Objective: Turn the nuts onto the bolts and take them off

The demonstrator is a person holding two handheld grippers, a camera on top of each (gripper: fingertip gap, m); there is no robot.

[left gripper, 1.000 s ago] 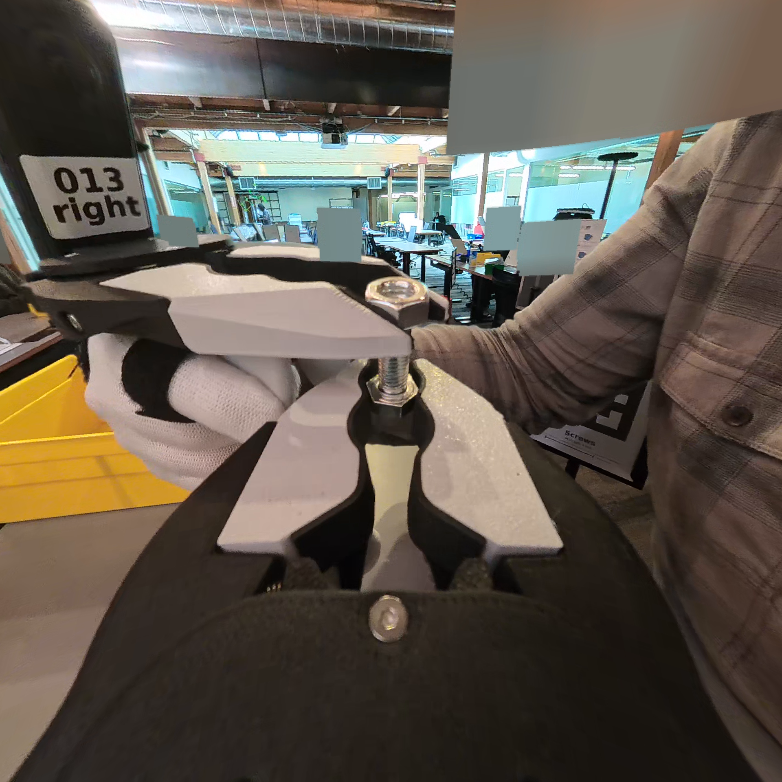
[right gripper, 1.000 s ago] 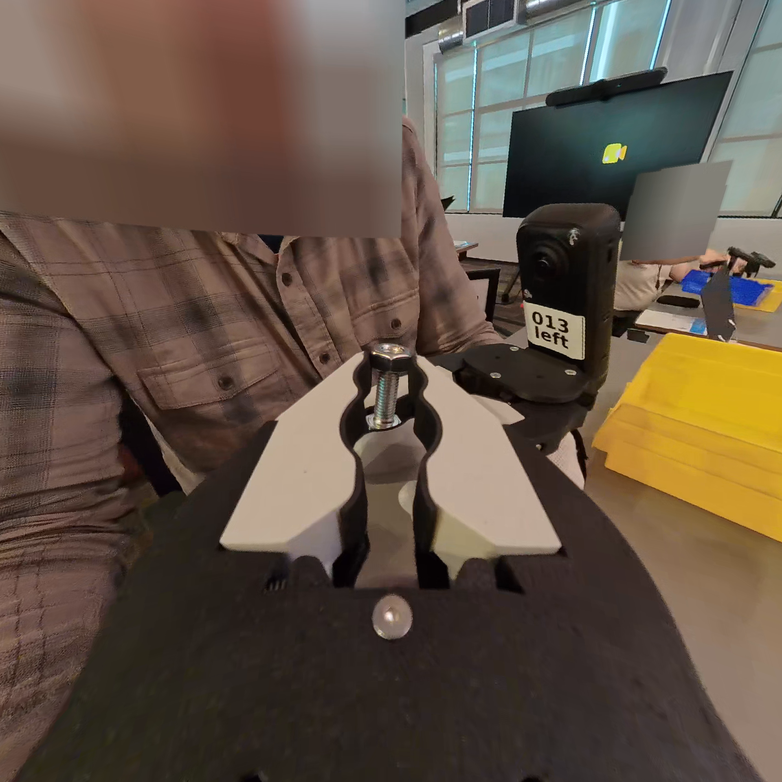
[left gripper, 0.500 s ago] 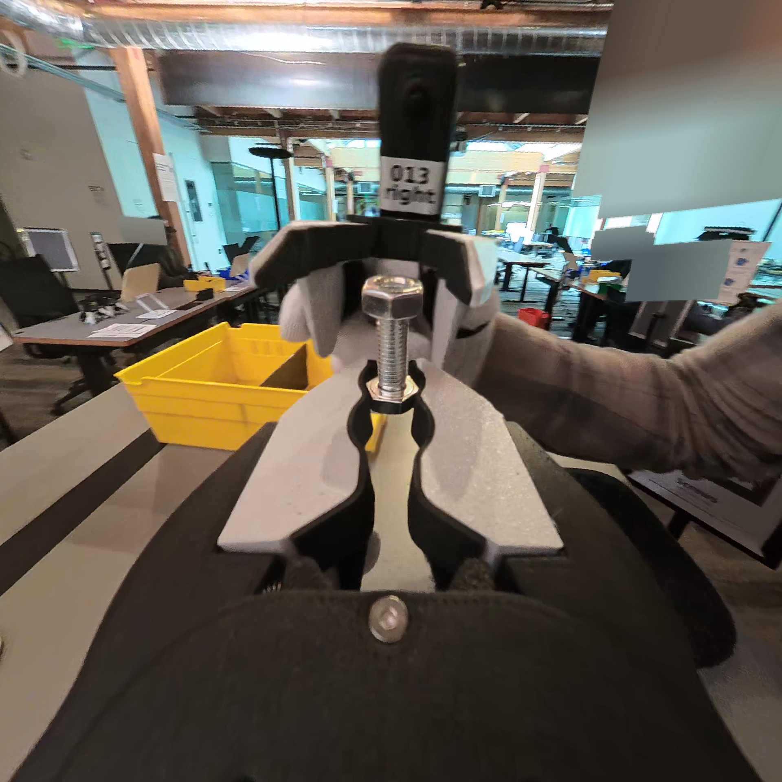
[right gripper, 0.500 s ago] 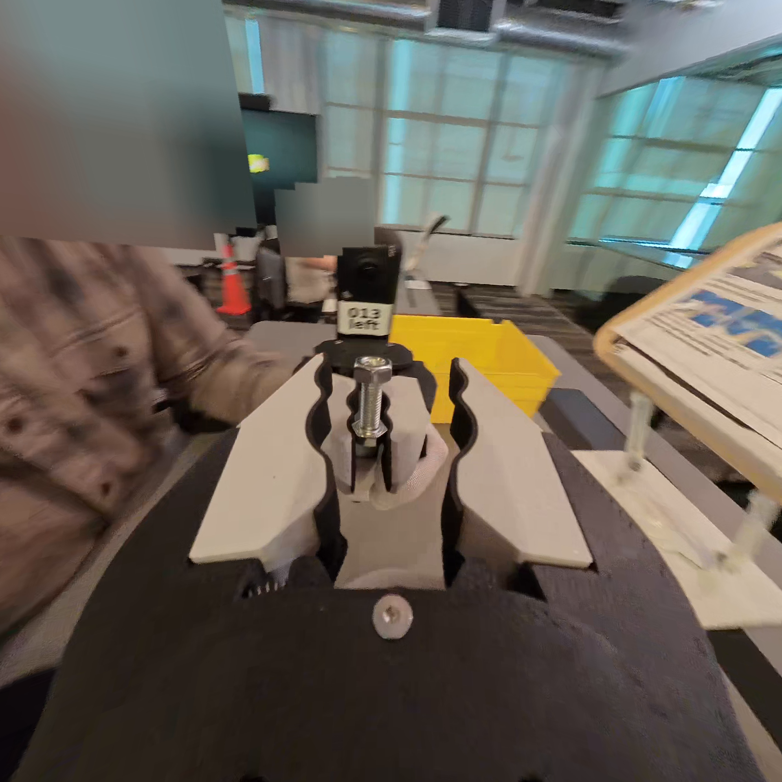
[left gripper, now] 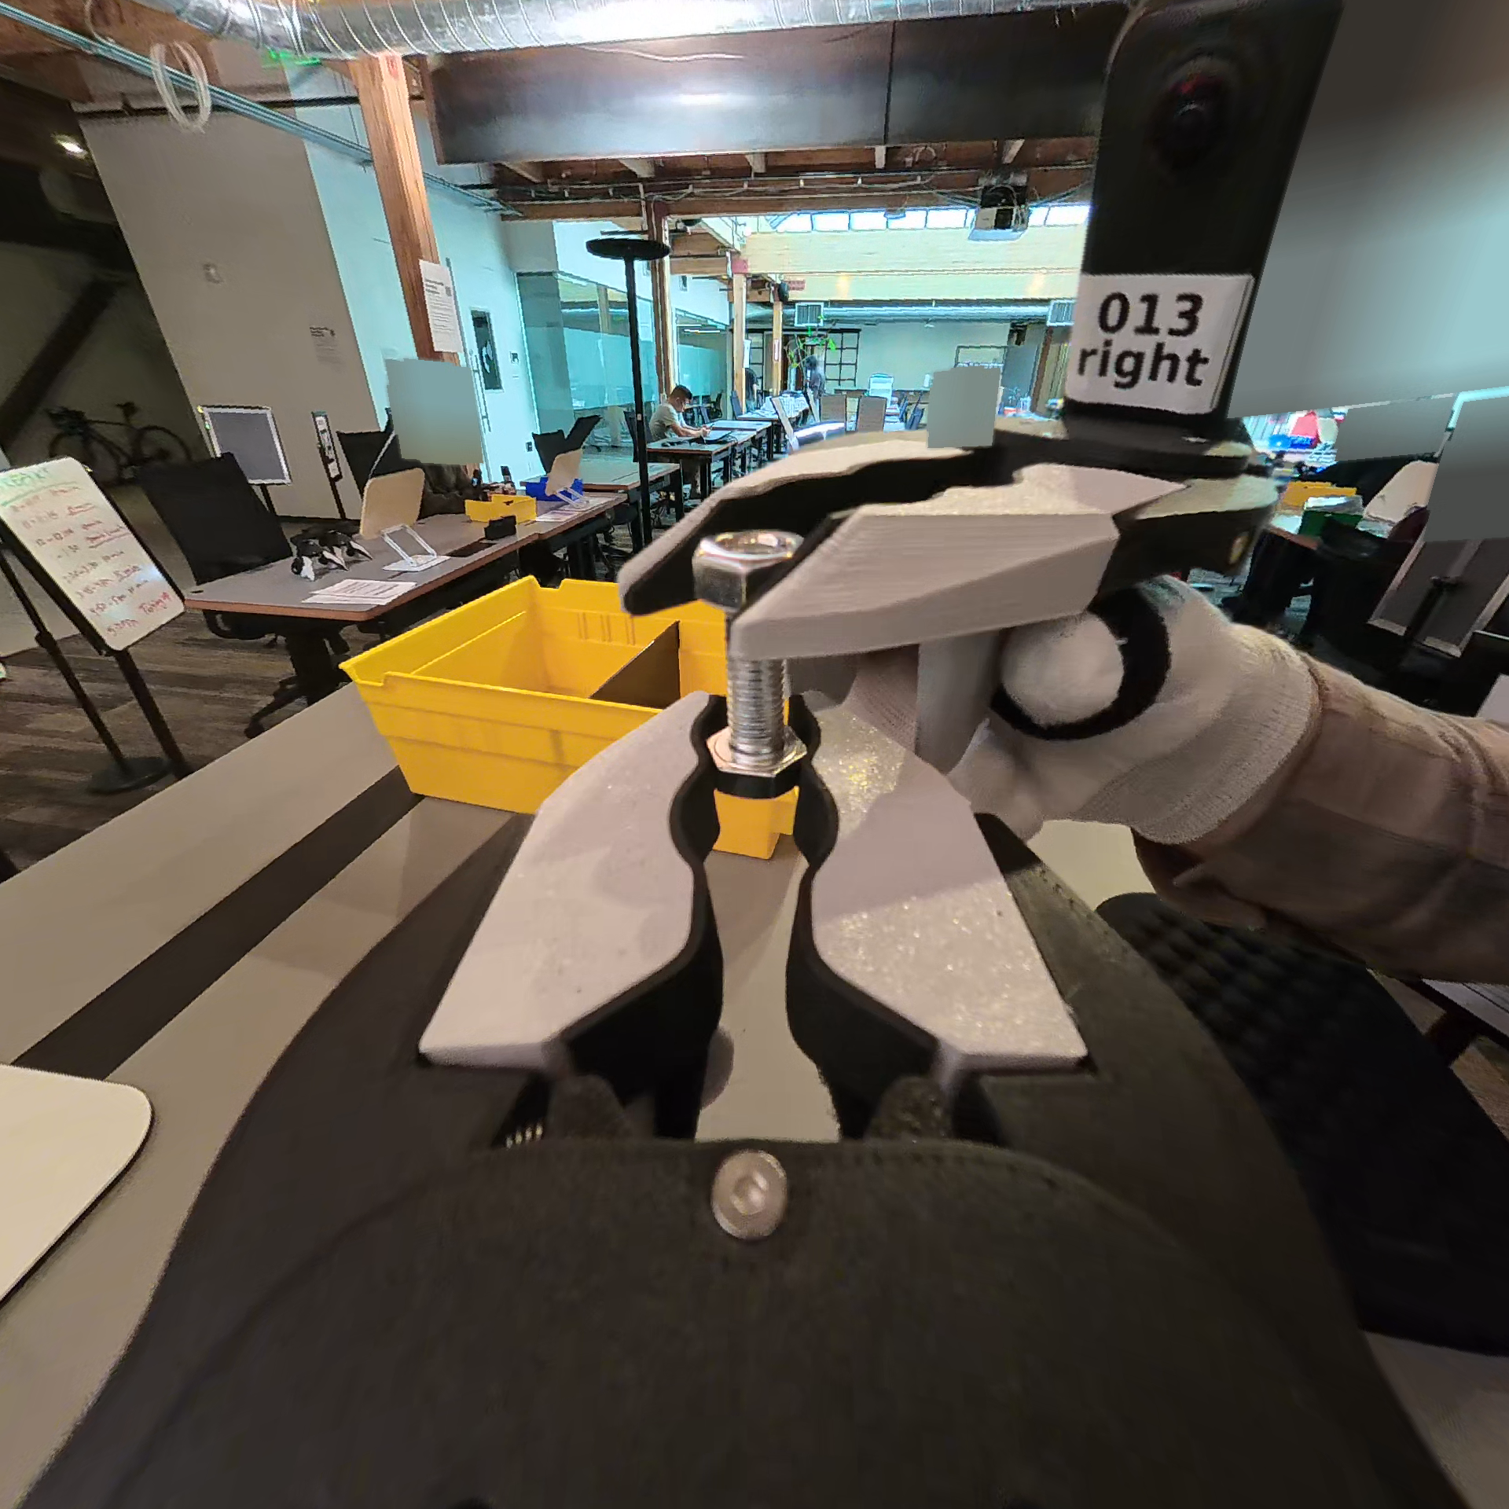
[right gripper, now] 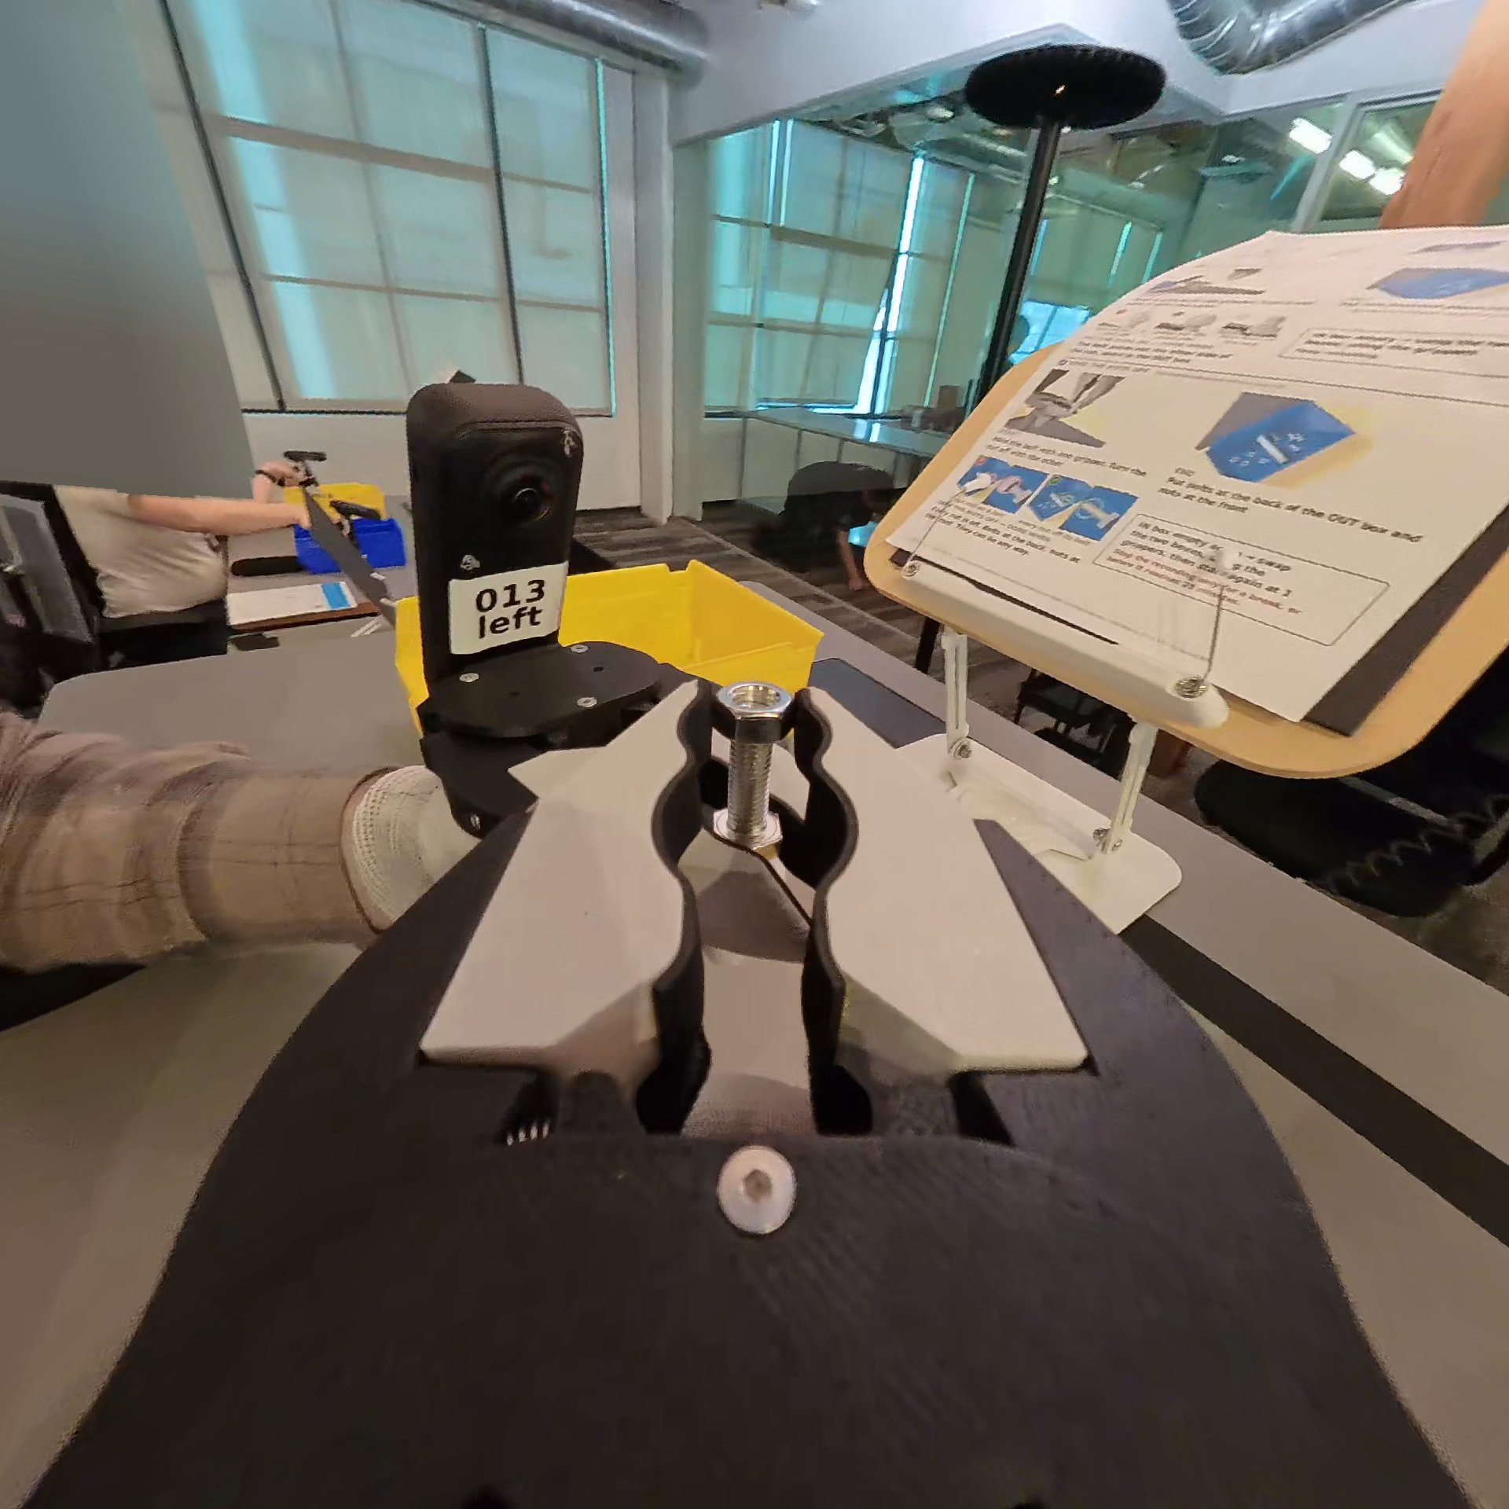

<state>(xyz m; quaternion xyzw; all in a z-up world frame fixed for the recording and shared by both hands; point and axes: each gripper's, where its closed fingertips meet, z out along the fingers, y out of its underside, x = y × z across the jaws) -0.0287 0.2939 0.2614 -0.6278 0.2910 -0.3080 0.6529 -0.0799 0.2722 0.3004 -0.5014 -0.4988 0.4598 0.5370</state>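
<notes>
- Open-plan office behind; grey surface (left gripper: pixel 204 849) carries a yellow plastic bin (left gripper: pixel 523 702) at 11 o'clock of the left tongs, and a tilted wooden instruction board (right gripper: pixel 1225 523) at 2 o'clock in the right wrist view.
- Silver hex-head steel bolt (left gripper: pixel 755 653) stands upright, off the surface, held between both tongs. Silver hex nut (left gripper: pixel 755 755) sits low on the thread, well below the head.
- Left tongs (left gripper: pixel 755 767): clenched on the nut, which sits in the notch near the fingertips.
- Right tongs (right gripper: pixel 751 718): clenched on the bolt head, gripped near the tips; in the left wrist view they come in from 3 o'clock, roughly level.
- Pose: white-gloved right hand (left gripper: pixel 1127 735) holds its tool sideways, plaid sleeve trailing to 4 o'clock. Left tool points up along the bolt axis.
- Judgement: mid-turn; direction (on or off) not readable.
- Risks:
  - Both grips sit near the fingertips, so torque could cam the head or nut out of its notch.
  - Tilting the two tools off a common axis could bind the thread.
  - If the nut runs off the end, a loose part may drop, possibly missing the bin.
</notes>
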